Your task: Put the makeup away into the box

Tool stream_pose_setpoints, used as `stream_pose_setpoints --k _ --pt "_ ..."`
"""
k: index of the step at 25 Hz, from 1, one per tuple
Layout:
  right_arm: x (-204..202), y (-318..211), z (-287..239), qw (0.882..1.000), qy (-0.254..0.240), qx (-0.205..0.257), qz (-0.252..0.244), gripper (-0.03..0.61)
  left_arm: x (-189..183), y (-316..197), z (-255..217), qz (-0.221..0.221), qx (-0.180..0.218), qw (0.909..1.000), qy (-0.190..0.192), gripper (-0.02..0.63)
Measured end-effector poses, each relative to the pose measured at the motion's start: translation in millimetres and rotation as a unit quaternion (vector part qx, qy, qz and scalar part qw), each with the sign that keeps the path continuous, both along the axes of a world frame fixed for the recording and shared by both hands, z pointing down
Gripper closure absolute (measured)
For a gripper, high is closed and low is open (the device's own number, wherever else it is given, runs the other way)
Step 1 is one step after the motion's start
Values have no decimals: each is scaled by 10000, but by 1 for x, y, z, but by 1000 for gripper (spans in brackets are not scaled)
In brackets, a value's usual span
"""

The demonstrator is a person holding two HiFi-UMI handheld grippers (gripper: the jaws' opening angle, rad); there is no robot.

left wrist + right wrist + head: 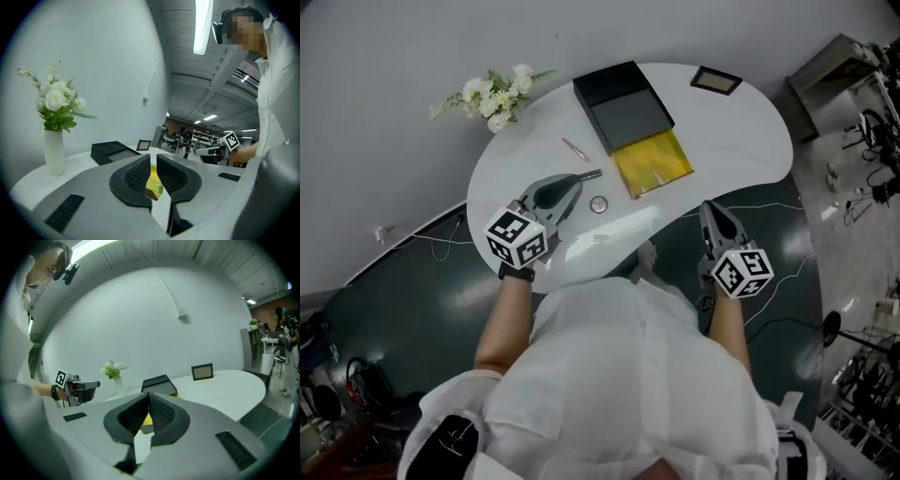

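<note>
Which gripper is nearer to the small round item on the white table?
Left. The left gripper is right beside the round item, over the table; the right gripper is farther away, beyond the table's edge.

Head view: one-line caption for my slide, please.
Left hand-held gripper and right hand-held gripper, both shut, at a white table; pink stick and round item lie outside the black box.

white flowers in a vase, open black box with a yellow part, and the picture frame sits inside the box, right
Not inside: the head view shows the picture frame on the table, apart from the box. The flowers, vase and yellow part are as you say.
</note>
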State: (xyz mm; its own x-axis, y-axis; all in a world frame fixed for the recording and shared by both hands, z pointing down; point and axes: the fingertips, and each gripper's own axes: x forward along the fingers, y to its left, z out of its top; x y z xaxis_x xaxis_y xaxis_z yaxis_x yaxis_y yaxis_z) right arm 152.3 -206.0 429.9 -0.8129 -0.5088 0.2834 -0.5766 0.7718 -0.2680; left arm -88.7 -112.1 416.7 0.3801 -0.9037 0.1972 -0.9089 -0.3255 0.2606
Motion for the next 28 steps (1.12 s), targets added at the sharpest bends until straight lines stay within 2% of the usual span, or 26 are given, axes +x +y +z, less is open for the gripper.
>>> stream_pose_setpoints --k 3,7,13,17,23,28 --pt "-34 -28 6 9963 119 4 -855 568 -10 -4 6 -601 -88 9981 -48 561" --pt "-69 -51 10 9825 203 21 -1853 568 -18 -5 10 -1355 -122 9907 -103 561" --pt "-106 -73 17 9543 312 122 -2971 568 -18 3 18 -2265 -158 9738 -136 561" --pt "-128 -71 28 9290 456 202 -3667 568 -12 15 24 -2809 -178 9594 -175 561" --pt "-157 -50 50 8900 816 411 -4466 568 0 29 40 -3076 -303 9507 -243 561" --pt "-187 -30 61 8603 1092 600 -4943 566 -9 30 50 -3013 -476 9516 -369 561"
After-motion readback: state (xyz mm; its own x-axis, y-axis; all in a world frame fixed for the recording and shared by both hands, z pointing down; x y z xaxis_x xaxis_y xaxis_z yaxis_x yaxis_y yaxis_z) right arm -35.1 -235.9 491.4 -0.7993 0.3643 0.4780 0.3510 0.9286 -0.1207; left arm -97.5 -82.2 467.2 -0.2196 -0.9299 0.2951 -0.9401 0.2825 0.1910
